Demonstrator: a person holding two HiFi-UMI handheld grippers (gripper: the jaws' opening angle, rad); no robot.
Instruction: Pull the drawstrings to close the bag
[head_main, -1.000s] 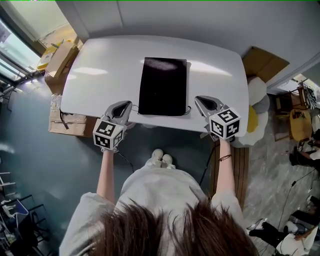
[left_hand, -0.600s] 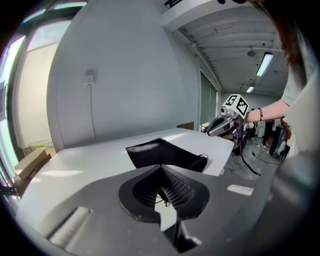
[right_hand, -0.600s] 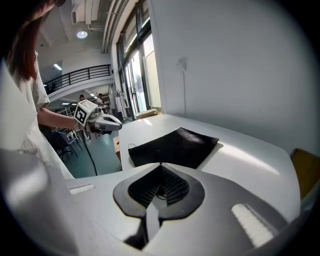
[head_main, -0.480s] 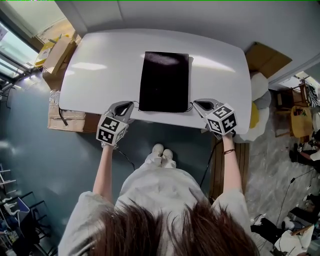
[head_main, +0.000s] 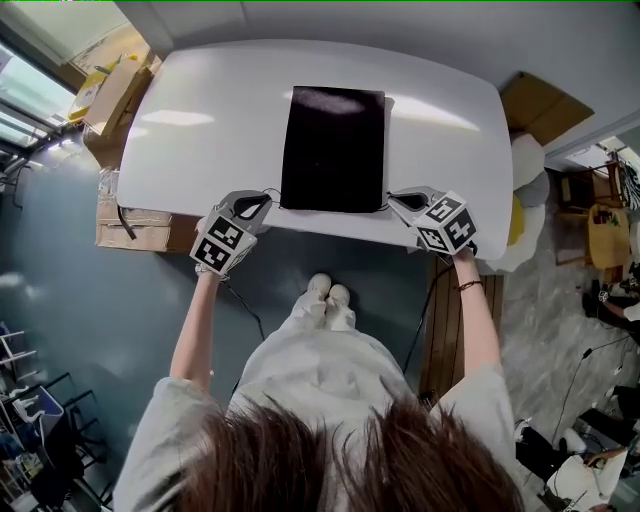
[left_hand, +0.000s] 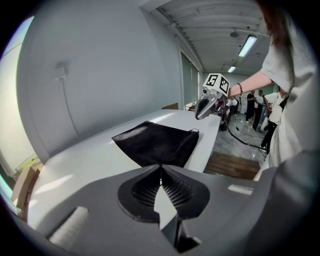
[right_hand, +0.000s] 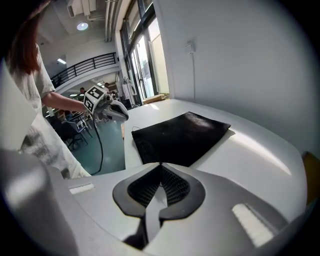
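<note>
You're holding both claws right by the near edge of the white table (head_main: 200, 125), one on each side of the black bag (head_main: 333, 148). The bag is lying flat in the middle of the table with its long side running toward the far edge. Its mouth end seems to be the near one, facing you.

The left gripper (head_main: 264, 197) is sitting just off the bag's near left corner and the right gripper (head_main: 393, 199) just off the near right corner. Both claws are pinched together with nothing in them, so you're going to need to open up before grabbing anything.

The bag is looking like thin, soft cloth, flat and probably empty, so I'm guessing it's light and slides easily on that smooth top. The drawstrings (left_hand: 194, 131) are poking out as thin little loops at the two near corners, and that's where I'd be taking hold: one loop per claw, cord only, not the hem.

The cord is looking limp and skinny and is lying right on the surface, so I'd be getting the pads down low around it. I'd also be pulling left and right evenly, or the whole bag is probably going to drag along.
</note>
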